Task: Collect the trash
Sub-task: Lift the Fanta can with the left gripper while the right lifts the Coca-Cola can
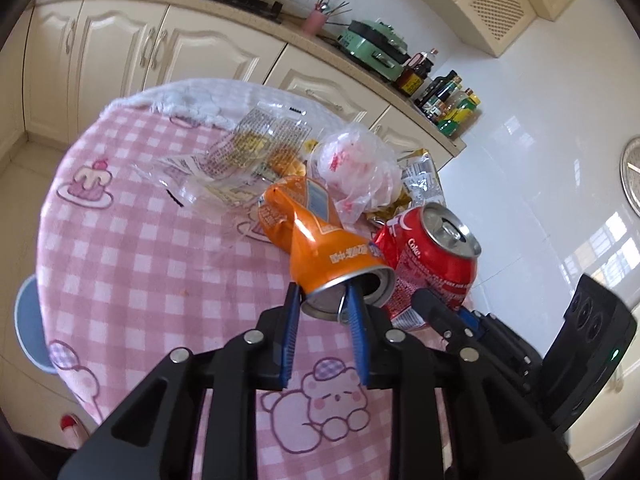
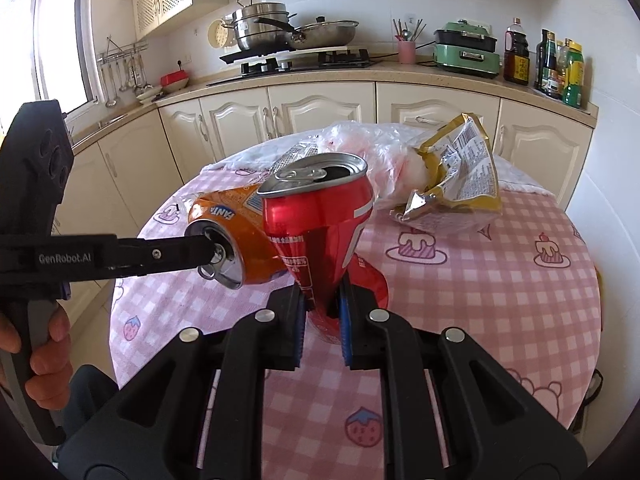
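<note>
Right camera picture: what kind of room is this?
Most likely a home kitchen: a gas stove with steel pots, cream cabinets under the counter, and sauce bottles by the wall.

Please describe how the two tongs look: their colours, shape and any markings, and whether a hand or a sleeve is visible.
Both tongs, left and right, have a matte black frame of angular struts with round silver bolts and blue ribbed pads. The left body reads "GenRobot.AI" in pale letters. Bare fingers wrap its grey handle; no sleeve or cable shows.
</note>
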Demonstrator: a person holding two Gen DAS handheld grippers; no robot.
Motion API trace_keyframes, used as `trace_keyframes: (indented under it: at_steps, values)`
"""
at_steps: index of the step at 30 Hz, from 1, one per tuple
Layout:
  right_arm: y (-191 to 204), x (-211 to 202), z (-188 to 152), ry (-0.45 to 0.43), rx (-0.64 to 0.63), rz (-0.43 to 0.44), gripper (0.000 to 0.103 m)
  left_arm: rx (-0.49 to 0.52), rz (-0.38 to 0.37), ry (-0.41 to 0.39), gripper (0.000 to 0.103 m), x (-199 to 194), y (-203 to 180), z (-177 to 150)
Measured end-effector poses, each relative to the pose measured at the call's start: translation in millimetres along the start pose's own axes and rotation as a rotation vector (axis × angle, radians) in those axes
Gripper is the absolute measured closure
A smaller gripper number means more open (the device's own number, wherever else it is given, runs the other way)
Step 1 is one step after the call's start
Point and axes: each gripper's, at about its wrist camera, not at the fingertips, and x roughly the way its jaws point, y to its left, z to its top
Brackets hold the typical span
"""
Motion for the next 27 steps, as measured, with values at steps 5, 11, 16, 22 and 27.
trace_keyframes:
  at_steps: [5,11,16,22,27]
  values:
    - [10,-4,-1,-0.001,-0.006,-0.011,0.089,0.05,-0.007,-0.024,0.081,-12,-4,-4]
    - [18,-10,-3,-0.011,-0.001,-0.018,0.089,0.069,-0.019,-0.05,0.082,-33,3,-9]
    - [28,-11,-4,-0.011,-0.004,-0.021,0.089,0.063,-0.034,-0.062,0.082,-49,13,-15]
    - [50,-12,-2,-0.017,-0.024,-0.004,0.089,0.045,-0.062,-0.078,0.082,-70,30,-24]
    - [69,-11,-2,-0.02,-0.045,0.014,0.089,0.018,-0.081,-0.088,0.083,-82,44,-28]
